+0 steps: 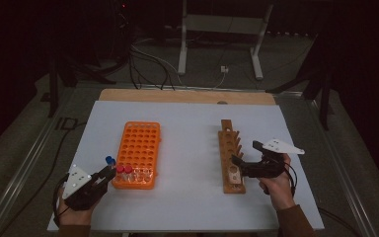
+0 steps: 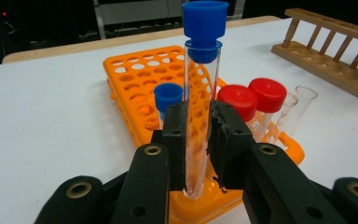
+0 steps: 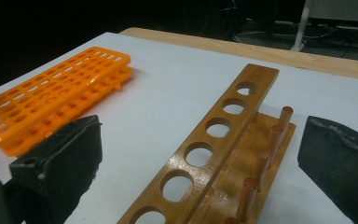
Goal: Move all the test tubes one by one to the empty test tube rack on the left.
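Left gripper: clamped on a clear blue-capped test tube, pads on the glass well below the cap, tube upright with its rounded end just above the near edge of the orange rack. In the high view, same gripper at the rack's near left corner. Seated in the rack's near rows already: one more blue-capped tube, two red-capped tubes, and open uncapped tubes beside those.

Right gripper: jaws wide, nothing between them, straddling the wooden rack, which stands well to the right of the orange rack. From above, held at the near end of the wooden rack with its holes vacant.

Likely step: seating the held tube into a free hole of the orange rack. Best done by keeping the tube vertical, centring its tip over one hole before lowering, going down slowly, avoiding the neighbouring caps, and releasing only once the glass rests at the bottom.
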A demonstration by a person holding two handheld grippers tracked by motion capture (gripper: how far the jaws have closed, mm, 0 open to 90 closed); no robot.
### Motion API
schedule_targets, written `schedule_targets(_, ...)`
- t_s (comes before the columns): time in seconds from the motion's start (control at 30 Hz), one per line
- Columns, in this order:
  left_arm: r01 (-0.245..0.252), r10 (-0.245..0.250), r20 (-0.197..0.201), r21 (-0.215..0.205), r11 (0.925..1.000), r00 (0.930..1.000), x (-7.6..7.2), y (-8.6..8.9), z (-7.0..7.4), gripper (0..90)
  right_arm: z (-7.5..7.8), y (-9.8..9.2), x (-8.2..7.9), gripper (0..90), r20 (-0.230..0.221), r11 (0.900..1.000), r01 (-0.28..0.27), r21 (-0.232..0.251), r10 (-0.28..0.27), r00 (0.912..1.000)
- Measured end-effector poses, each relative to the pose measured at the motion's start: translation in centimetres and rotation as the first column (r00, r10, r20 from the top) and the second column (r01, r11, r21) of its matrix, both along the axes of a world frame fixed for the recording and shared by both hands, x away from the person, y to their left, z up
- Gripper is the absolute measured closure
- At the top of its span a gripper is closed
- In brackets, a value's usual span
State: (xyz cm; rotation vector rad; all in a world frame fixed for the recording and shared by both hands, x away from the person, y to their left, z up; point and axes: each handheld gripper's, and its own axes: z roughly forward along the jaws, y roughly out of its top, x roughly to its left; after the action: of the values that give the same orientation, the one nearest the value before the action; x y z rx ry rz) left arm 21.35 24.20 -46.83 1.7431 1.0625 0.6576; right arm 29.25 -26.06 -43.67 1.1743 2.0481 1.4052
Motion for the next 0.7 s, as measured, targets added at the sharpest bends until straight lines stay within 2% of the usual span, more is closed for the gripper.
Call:
schedule_targets(0.17, 0.002, -0.002, -0.01, 0.008, 1.0, 0.9999, 0.2, 0.0, -0.3, 77.7, 0.0, 0.0, 0.0, 0.2, 0.0, 1.0, -0.002, 0.0, 0.002, 1.0)
schedule_targets(0.37, 0.006, 0.001, -0.083, 0.08, 0.9968, 0.9965, 0.6, -0.4, -1.2, 77.9, -0.2, -0.1, -0.1, 0.2, -0.001, 1.0, -0.003, -0.002, 0.003, 1.0)
schedule_targets(0.5, 0.019, -0.003, -0.12, 0.133, 0.9909, 0.9928, 0.8, -0.9, -1.6, 78.3, -0.2, -0.1, -0.2, 0.2, -0.003, 1.0, -0.001, -0.003, 0.001, 1.0)
schedule_targets(0.6, 0.028, 0.0, -0.16, 0.173, 0.9845, 0.9872, 0.9, -1.1, -2.1, 78.4, -0.3, -0.2, -0.2, 0.2, -0.003, 1.0, -0.002, -0.002, 0.002, 1.0)
schedule_targets(0.7, 0.027, 0.0, -0.163, 0.164, 0.9861, 0.9867, 1.0, -1.0, -2.1, 78.3, -0.3, -0.2, -0.2, 0.2, -0.002, 1.0, -0.004, -0.003, 0.004, 1.0)
